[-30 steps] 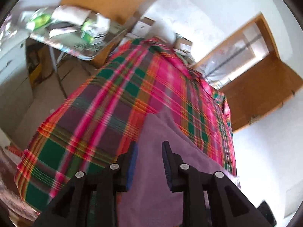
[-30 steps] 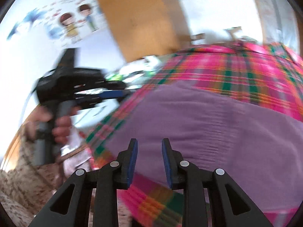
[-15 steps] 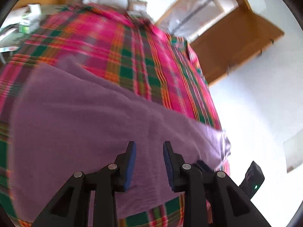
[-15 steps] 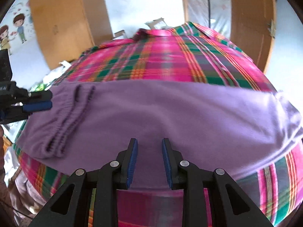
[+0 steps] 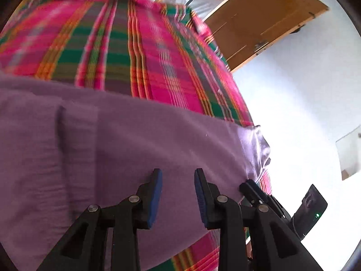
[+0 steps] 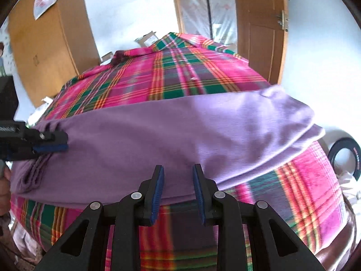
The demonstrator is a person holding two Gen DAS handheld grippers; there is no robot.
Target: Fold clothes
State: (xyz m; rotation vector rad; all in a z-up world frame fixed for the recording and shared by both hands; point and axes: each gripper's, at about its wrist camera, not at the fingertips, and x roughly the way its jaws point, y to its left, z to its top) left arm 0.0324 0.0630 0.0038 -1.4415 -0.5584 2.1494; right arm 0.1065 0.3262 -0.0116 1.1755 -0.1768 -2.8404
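1. Purple garment lay flat across a pink-and-green plaid cover, folded lengthwise, gathered waistband end at the left of the right wrist view.
2. Left tool hovered over the purple fabric w/ jaws apart, gripping nothing.
3. Right tool sat at the garment's near edge, jaws apart, also empty.
4. Wooden door stood beyond the cover.
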